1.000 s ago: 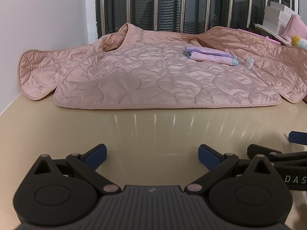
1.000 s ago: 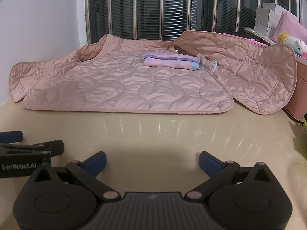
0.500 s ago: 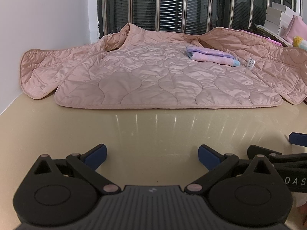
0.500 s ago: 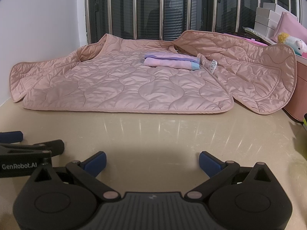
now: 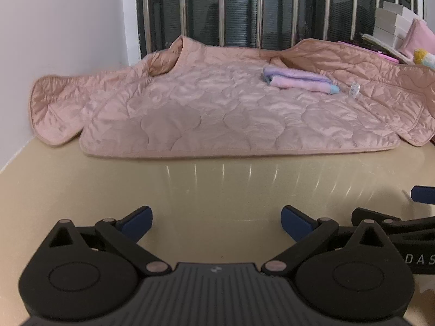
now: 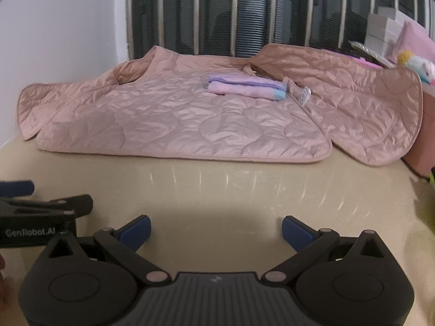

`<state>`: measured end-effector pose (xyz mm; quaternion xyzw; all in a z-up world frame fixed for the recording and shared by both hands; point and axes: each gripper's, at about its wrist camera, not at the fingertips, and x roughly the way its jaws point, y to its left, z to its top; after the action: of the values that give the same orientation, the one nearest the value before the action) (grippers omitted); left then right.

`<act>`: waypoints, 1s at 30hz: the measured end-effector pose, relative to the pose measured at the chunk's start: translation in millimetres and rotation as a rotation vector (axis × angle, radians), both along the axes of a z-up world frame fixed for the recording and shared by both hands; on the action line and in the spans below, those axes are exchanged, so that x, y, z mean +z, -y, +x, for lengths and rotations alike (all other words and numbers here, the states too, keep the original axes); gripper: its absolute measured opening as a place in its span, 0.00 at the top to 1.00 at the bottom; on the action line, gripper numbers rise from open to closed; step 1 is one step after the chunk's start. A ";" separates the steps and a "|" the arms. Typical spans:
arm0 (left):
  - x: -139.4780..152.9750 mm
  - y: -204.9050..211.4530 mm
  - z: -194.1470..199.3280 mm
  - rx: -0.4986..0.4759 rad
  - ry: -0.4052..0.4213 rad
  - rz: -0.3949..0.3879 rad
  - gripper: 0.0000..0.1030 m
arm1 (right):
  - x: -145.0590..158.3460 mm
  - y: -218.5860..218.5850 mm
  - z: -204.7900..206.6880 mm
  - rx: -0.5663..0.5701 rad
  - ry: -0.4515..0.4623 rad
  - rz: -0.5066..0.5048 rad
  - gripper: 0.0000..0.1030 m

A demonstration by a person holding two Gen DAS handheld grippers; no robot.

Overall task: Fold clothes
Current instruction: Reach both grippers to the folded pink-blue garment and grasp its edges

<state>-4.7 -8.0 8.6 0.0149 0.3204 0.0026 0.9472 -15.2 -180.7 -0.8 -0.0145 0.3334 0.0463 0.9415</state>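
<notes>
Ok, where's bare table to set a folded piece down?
Free: the glossy beige tabletop between the pink quilted jacket hem and both open grippers, left and right. Crowded: the far half under the jacket, with the folded pink-lilac cloth on it, and the boxes at far right.

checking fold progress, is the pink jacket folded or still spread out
Spread out: the jacket lies flat on the table, both sleeves out to the sides.
</notes>
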 end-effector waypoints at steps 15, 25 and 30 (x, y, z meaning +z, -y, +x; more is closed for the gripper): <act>93.1 47.7 187.6 -0.089 0.150 -0.232 0.01 | 71.3 70.8 154.0 -0.133 0.172 0.194 0.22; 24.6 52.6 331.3 -0.007 -0.008 -0.347 0.03 | 26.8 120.8 294.6 -0.221 0.065 0.418 0.41; -8.0 56.2 362.8 -0.023 -0.088 -0.486 0.36 | 0.5 124.7 327.8 -0.217 0.003 0.430 0.66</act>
<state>358.1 -64.2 0.6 -0.2097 0.3526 -0.0857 0.9080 312.6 -305.4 -0.3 0.2222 0.3143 0.0148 0.9228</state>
